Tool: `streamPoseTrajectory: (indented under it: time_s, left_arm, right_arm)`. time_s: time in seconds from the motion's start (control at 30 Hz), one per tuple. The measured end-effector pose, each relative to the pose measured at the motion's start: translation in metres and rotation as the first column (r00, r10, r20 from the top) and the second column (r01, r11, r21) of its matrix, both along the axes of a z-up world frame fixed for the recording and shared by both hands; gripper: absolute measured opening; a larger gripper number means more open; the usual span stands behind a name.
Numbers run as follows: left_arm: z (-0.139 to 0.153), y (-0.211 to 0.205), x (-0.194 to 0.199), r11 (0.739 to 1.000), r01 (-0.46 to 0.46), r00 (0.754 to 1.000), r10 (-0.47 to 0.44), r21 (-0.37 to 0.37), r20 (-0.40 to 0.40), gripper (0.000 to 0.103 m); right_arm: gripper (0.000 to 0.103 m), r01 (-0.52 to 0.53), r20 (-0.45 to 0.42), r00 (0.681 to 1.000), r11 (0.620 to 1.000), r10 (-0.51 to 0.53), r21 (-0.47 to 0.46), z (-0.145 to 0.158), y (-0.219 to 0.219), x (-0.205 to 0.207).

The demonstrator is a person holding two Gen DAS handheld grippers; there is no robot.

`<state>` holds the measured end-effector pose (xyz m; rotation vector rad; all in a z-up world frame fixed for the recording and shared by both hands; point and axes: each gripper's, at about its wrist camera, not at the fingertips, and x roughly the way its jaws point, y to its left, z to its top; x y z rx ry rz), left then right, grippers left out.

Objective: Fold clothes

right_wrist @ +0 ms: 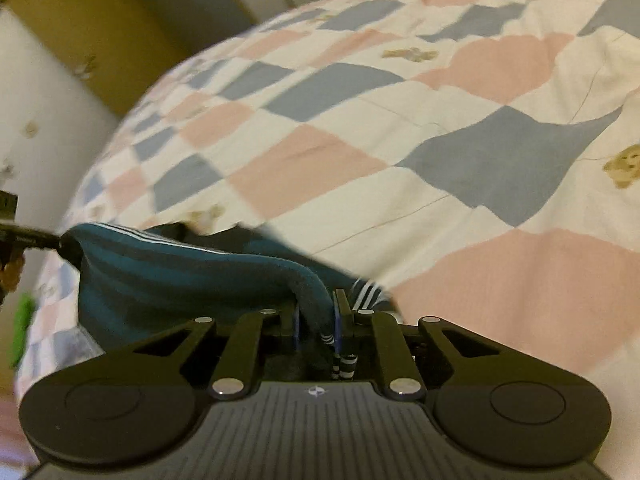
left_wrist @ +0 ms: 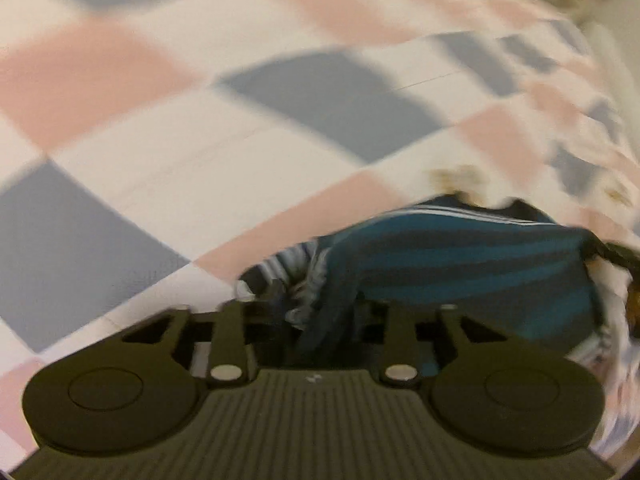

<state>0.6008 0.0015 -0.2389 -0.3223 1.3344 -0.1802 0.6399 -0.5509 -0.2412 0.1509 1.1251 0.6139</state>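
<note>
1. Teal striped garment (right_wrist: 192, 276) held up over a checked quilt (right_wrist: 440, 160) on a bed, stretched as a sagging span between the two tongs.
2. Right tongs (right_wrist: 316, 320): nearly closed, pinching a rolled edge of the knit between the pads; a white-striped cuff or trim pokes out just behind the grip.
3. Left tongs (left_wrist: 316, 308): drawn in close on a bunched edge of the cloth near the white-striped trim. Fingertips hidden by fabric and blur, so exact gap not readable, but cloth clearly gathers there and hangs from it. Seen from the right wrist, the far corner is drawn taut to a dark tip at the frame's left edge.
4. Handling, as a judgement: soft, limp, light. Droops between grips, holds no shape alone, wrinkles and rolls at the edges. Knit looks a little fuzzy, so unlikely to slip from the pads. Not fragile.
5. Where to hold: at corners or along hems and seams, where layers double up and give the pads something thick. Both present grips sit on such edges.
6. Risks: pinching a single layer mid-panel, letting it stretch or slide; catching the quilt beneath when lowering; uneven tension skewing a crease.
7. Fold stage not readable from these views.
</note>
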Motion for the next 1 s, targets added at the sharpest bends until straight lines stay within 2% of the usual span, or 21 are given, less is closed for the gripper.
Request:
streamPoseTrajectory:
  time_s: [0.07, 0.13, 0.23, 0.33, 0.4, 0.43, 0.5, 0.53, 0.57, 0.6, 0.63, 0.67, 0.77, 0.87, 0.93, 1.0]
  left_arm:
    - [-0.009, 0.002, 0.003, 1.000, -0.022, 1.000, 0.022, -0.023, 0.015, 0.025]
    - [0.000, -0.005, 0.000, 1.000, 0.030, 0.998, -0.029, -0.006, 0.059, 0.016]
    - [0.017, -0.012, -0.002, 0.996, 0.086, 0.989, -0.085, -0.001, 0.119, 0.015]
    - [0.015, -0.007, 0.001, 0.999, 0.045, 0.990, -0.041, -0.027, 0.138, 0.014]
    - [0.002, -0.005, 0.004, 0.999, 0.013, 0.992, -0.008, -0.038, 0.126, 0.015]
    - [-0.006, -0.002, 0.004, 0.999, -0.011, 0.994, 0.016, -0.038, 0.111, 0.022]
    - [-0.012, 0.004, 0.000, 0.997, -0.058, 0.993, 0.063, -0.049, 0.101, 0.023]
    - [-0.010, 0.007, -0.003, 0.995, -0.081, 0.991, 0.087, -0.060, 0.105, 0.028]
    - [-0.008, 0.010, -0.007, 0.992, -0.102, 0.988, 0.110, -0.070, 0.110, 0.033]
    - [0.001, 0.010, -0.015, 0.993, -0.107, 0.985, 0.112, -0.045, 0.132, 0.041]
    - [0.011, 0.011, -0.024, 0.994, -0.111, 0.982, 0.113, -0.020, 0.154, 0.042]
    - [0.020, 0.011, -0.032, 0.993, -0.116, 0.978, 0.114, 0.005, 0.176, 0.042]
    - [0.046, 0.006, -0.074, 0.989, -0.133, 0.968, 0.114, 0.071, 0.222, 0.034]
    - [0.061, -0.016, -0.118, 0.988, -0.095, 0.971, 0.065, 0.123, 0.229, 0.034]
    - [0.062, -0.046, -0.147, 0.992, -0.007, 0.980, -0.018, 0.130, 0.197, 0.033]
    - [0.061, -0.079, -0.173, 0.986, 0.103, 0.974, -0.127, 0.130, 0.190, 0.033]
  right_arm:
    - [0.014, 0.045, -0.003, 0.999, 0.999, -0.045, -0.022, -0.011, 0.010, 0.011]
    - [0.014, 0.088, 0.005, 0.996, 0.996, -0.088, -0.022, -0.016, 0.013, 0.011]
    - [0.014, 0.120, 0.041, 0.992, 0.993, -0.119, -0.015, -0.014, 0.013, 0.009]
    - [0.013, 0.144, 0.090, 0.986, 0.989, -0.143, -0.009, -0.008, 0.013, 0.008]
    - [0.013, 0.170, 0.109, 0.980, 0.985, -0.168, -0.011, -0.008, 0.016, 0.009]
    - [0.013, 0.186, 0.111, 0.977, 0.983, -0.183, -0.014, -0.009, 0.018, 0.011]
    - [0.014, 0.201, 0.087, 0.977, 0.978, -0.195, -0.062, -0.021, 0.026, 0.017]
    - [0.015, 0.219, 0.055, 0.975, 0.973, -0.215, -0.071, -0.028, 0.026, 0.019]
    - [0.021, 0.237, 0.023, 0.971, 0.968, -0.236, -0.079, -0.035, 0.027, 0.022]
    - [0.049, 0.275, 0.008, 0.961, 0.958, -0.276, -0.074, -0.034, 0.024, 0.022]
    - [0.059, 0.316, 0.015, 0.949, 0.945, -0.316, -0.080, -0.028, 0.020, 0.020]
    - [0.063, 0.356, 0.023, 0.935, 0.931, -0.355, -0.085, -0.021, 0.015, 0.017]
    - [0.062, 0.423, 0.082, 0.905, 0.903, -0.417, -0.080, 0.007, -0.003, -0.008]
    - [0.062, 0.429, 0.139, 0.900, 0.898, -0.414, -0.099, 0.031, -0.016, -0.057]
    - [0.061, 0.388, 0.162, 0.916, 0.914, -0.367, -0.119, 0.041, -0.015, -0.100]
    - [0.059, 0.321, 0.172, 0.940, 0.936, -0.296, -0.145, 0.046, -0.009, -0.141]
